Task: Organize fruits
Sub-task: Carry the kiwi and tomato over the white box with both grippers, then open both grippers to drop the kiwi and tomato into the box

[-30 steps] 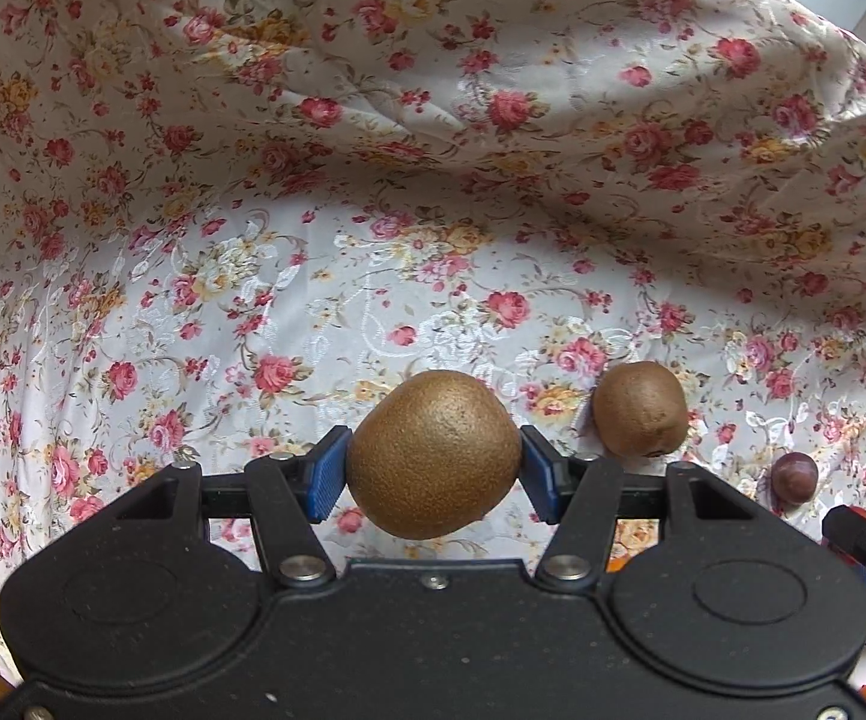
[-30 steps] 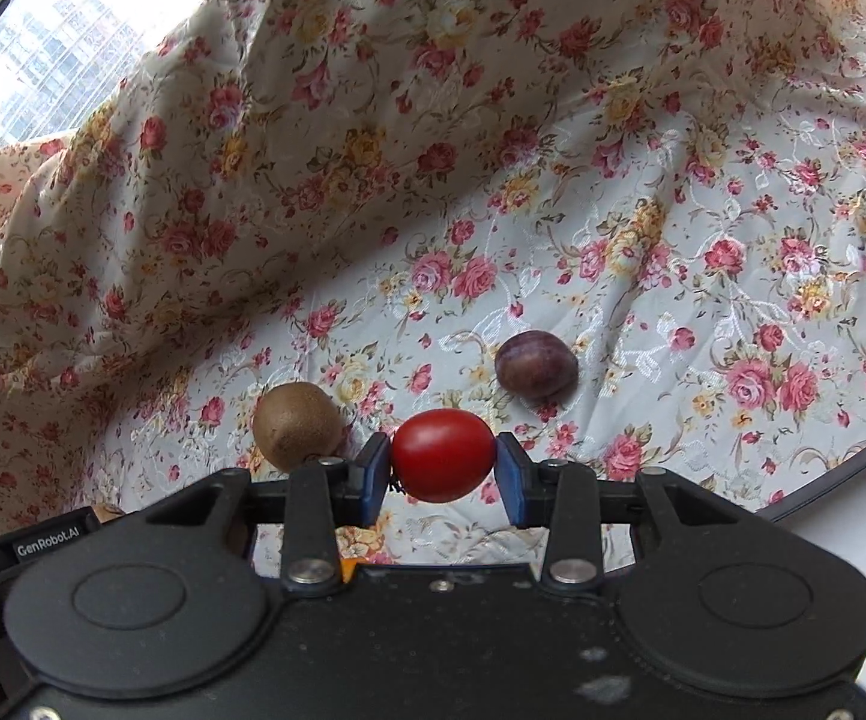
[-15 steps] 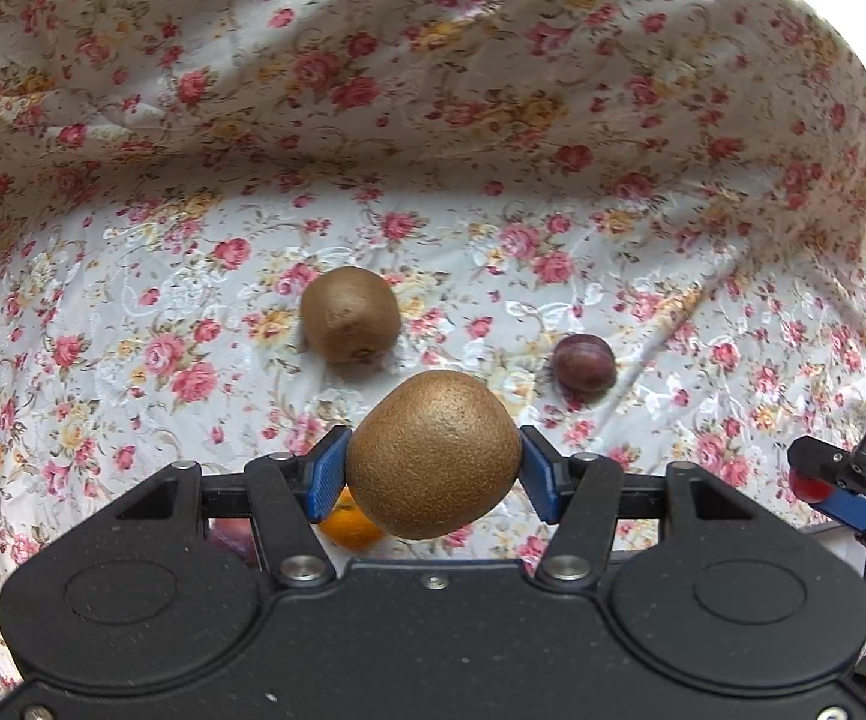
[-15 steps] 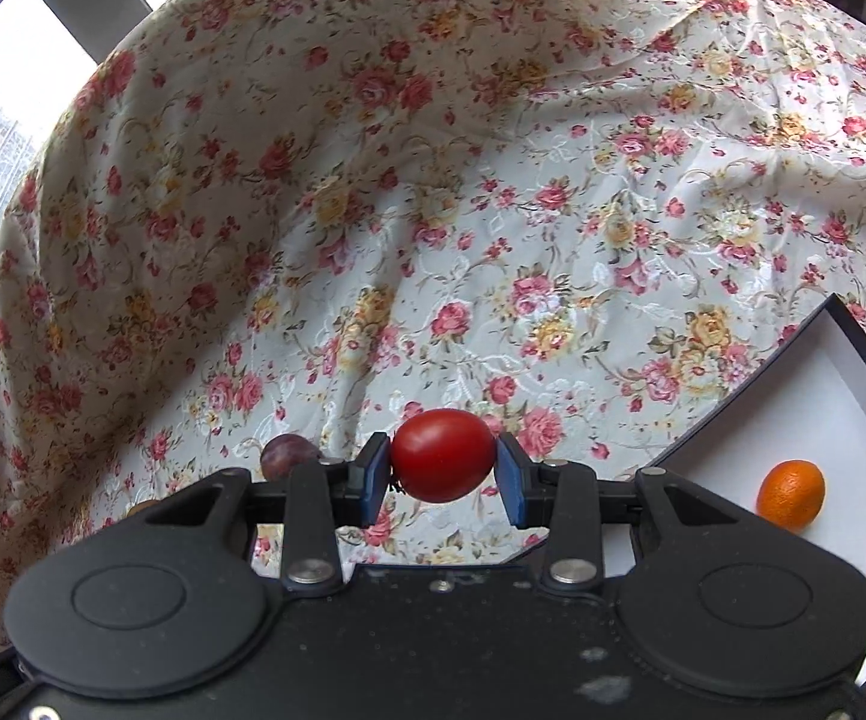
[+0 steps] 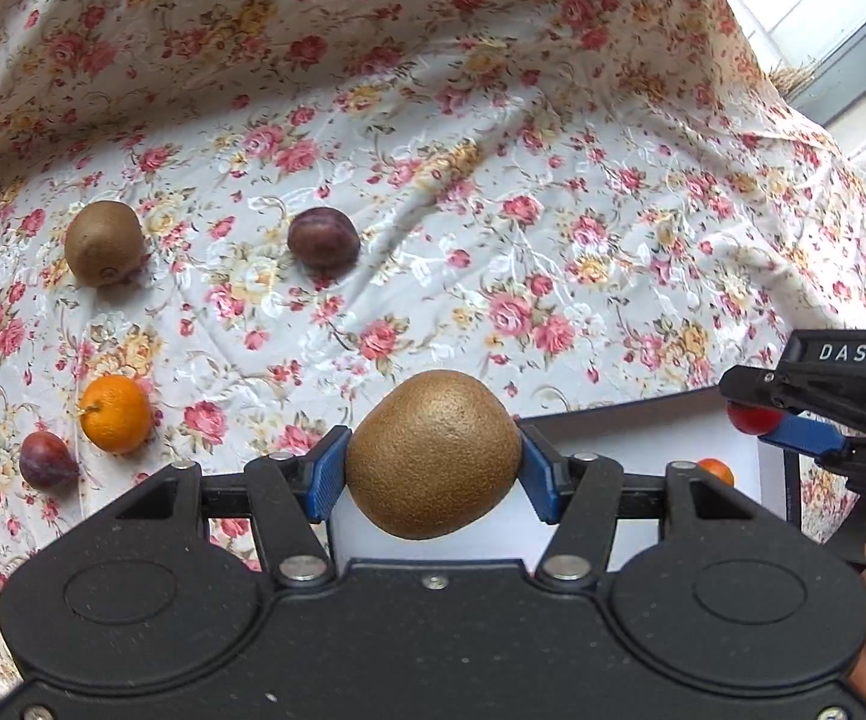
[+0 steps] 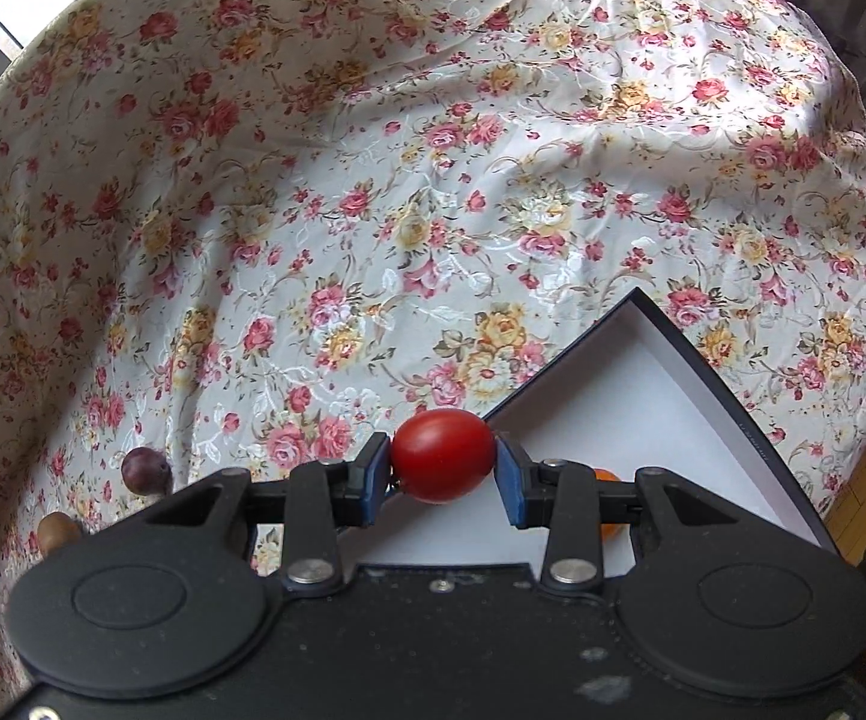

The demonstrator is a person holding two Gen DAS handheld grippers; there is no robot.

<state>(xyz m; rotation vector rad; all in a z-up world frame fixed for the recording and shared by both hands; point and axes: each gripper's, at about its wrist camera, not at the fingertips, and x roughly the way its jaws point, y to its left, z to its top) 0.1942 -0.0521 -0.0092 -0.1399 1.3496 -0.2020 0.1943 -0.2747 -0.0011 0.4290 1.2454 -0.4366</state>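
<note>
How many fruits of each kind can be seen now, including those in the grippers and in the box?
Kiwis: 2
Plums: 2
Oranges: 2
Tomatoes: 1
Total: 7

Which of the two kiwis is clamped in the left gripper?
The larger kiwi, pinched between the left gripper's blue pads over the white box. The smaller kiwi lies loose on the floral cloth, left of a plum.
</note>
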